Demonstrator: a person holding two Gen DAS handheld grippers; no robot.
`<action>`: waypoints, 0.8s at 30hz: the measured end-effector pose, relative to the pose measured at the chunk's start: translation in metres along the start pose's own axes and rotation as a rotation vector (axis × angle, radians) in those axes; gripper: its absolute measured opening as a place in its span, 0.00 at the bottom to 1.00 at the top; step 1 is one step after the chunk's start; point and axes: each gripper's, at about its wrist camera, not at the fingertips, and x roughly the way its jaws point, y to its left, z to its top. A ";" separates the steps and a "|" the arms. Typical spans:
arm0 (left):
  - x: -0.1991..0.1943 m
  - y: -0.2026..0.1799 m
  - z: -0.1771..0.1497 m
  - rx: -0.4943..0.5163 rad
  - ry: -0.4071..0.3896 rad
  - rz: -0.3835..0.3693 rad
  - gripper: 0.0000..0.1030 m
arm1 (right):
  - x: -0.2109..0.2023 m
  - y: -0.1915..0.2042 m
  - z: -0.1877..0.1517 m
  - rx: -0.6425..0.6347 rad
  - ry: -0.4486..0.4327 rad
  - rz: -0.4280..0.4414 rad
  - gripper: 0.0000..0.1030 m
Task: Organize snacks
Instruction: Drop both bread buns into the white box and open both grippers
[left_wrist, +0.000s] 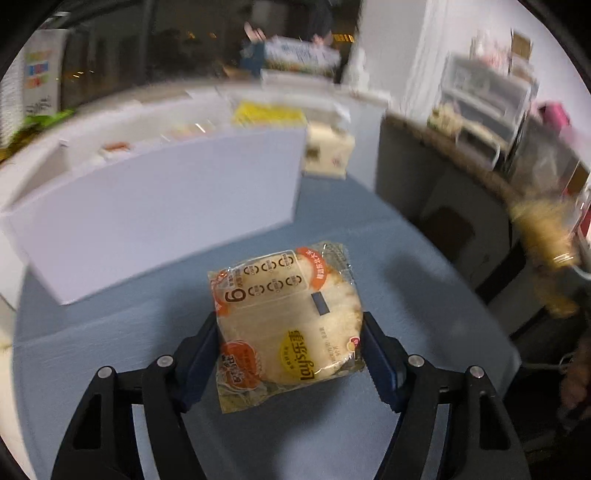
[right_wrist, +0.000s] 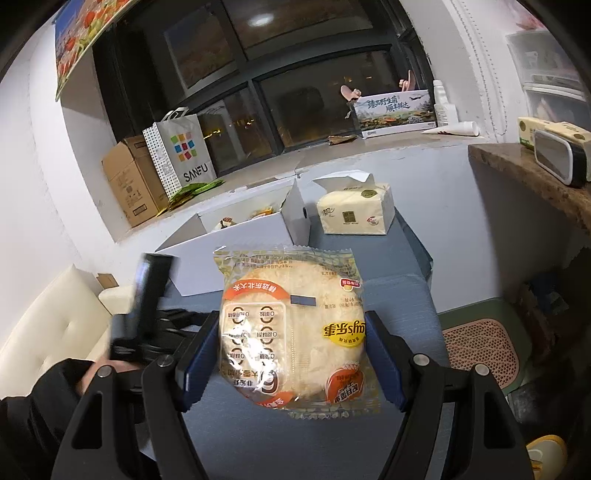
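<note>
Your left gripper (left_wrist: 290, 347) pinches rice cracker pack (left_wrist: 286, 321), jaws snug on its sides, above blue table (left_wrist: 424, 295) near white box (left_wrist: 155, 221). Your right gripper (right_wrist: 291, 350) clamps second pack (right_wrist: 295, 332) flat, likely bound for that box (right_wrist: 240, 232).

A dark window (right_wrist: 280, 92) reflecting a ceiling light (right_wrist: 258, 19) tops a sill (right_wrist: 332, 157) between white walls (right_wrist: 33, 166), a blue table (right_wrist: 399, 295) below, a cream sofa (right_wrist: 48, 328) left, a wooden shelf (right_wrist: 524, 177) right.
</note>
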 end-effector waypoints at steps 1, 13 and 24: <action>-0.012 0.010 0.002 -0.009 -0.033 0.007 0.74 | 0.002 0.002 0.000 -0.003 0.004 0.006 0.76; -0.092 0.108 0.110 -0.083 -0.308 0.162 0.74 | 0.088 0.063 0.103 -0.076 -0.016 0.160 0.76; -0.008 0.164 0.171 -0.094 -0.130 0.202 0.97 | 0.243 0.093 0.198 -0.120 0.116 0.045 0.76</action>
